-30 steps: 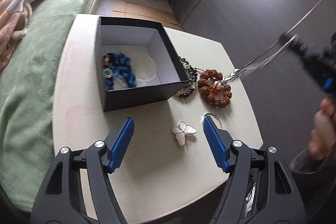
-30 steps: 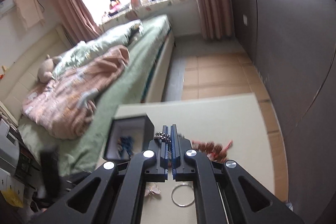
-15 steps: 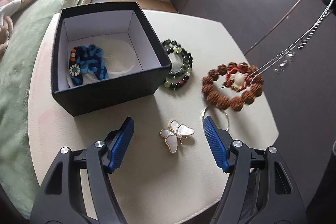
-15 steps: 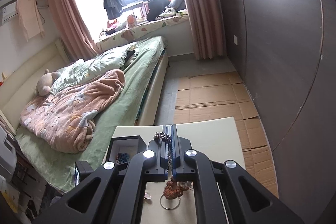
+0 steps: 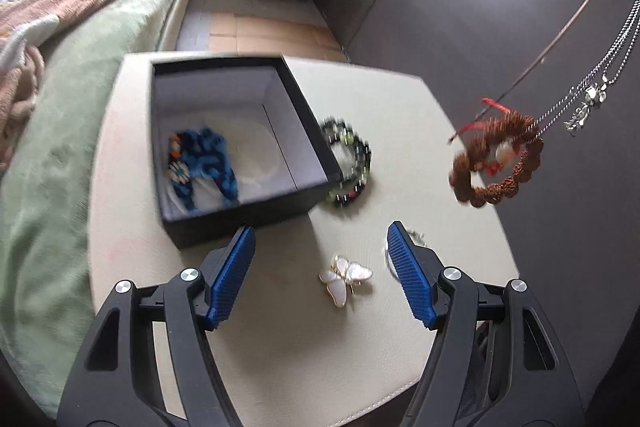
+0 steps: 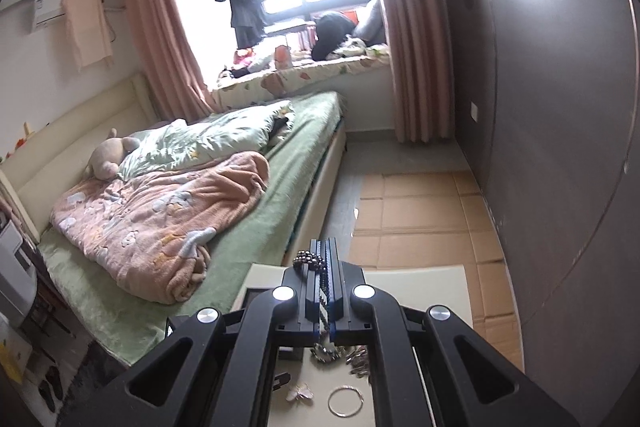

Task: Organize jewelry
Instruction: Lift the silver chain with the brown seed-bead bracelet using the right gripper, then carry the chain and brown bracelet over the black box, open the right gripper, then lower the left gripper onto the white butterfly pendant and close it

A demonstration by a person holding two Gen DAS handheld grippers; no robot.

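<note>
1. Left gripper point(image 5: 320, 267), lower centre of the left wrist view; we see its blue pads point(image 5: 234, 273) standing wide apart with nothing between them but the mother-of-pearl butterfly brooch point(image 5: 346, 277), which lies untouched on the table point(image 5: 280, 367).
2. Right gripper point(image 6: 322, 291), lower centre of the right wrist view; its jaws are pressed together on a silver chain necklace point(image 5: 612, 51), whose beaded strand shows between the pads and bunches at their tip.
3. The necklace hangs down the right edge of the left wrist view; a brown seed-bead bracelet point(image 5: 496, 163) with a red cord is caught on it and dangles clear of the table, tilted and blurred.
4. Black jewelry box point(image 5: 236, 151), centre left, open; a blue beaded piece point(image 5: 204, 163) already lies inside; a dark bead bracelet point(image 5: 352, 163) rests against its right wall; a thin metal ring point(image 6: 346, 401) lies near the brooch.
5. Step in hand, as we judge it: carrying the necklace to the box; the snagged bracelet makes a swinging load, so we advise a slow, level move, lowering until both pieces rest on the box floor before the jaws part.
6. Risk: a jerk may shake the bracelet loose beyond the table edge; the free left gripper could steady it.
</note>
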